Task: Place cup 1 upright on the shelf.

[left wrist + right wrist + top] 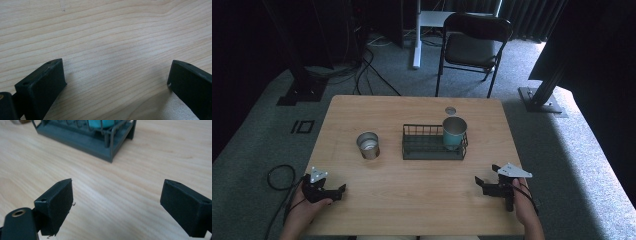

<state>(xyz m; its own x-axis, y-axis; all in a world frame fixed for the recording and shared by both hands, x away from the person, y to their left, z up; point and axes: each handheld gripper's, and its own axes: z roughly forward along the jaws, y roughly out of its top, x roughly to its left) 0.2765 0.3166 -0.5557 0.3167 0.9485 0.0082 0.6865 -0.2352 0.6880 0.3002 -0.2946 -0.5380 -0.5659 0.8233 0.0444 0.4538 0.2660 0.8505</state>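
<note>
From my right gripper view the top edge cuts off the wire basket, so I see just its near corner and base. The blue cup inside it is a blurry strip at that edge. A small brown thing in the top left corner is too cut off to name. From the high view I can't tell what the little round thing behind the basket is. My forearms run off the bottom edge.

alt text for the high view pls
Two hand-held grippers, left gripper and right gripper, rest open at the near edge of a wooden table. Mid-table, a teal cup stands in a dark wire basket, with a silver tin to its left.
</note>
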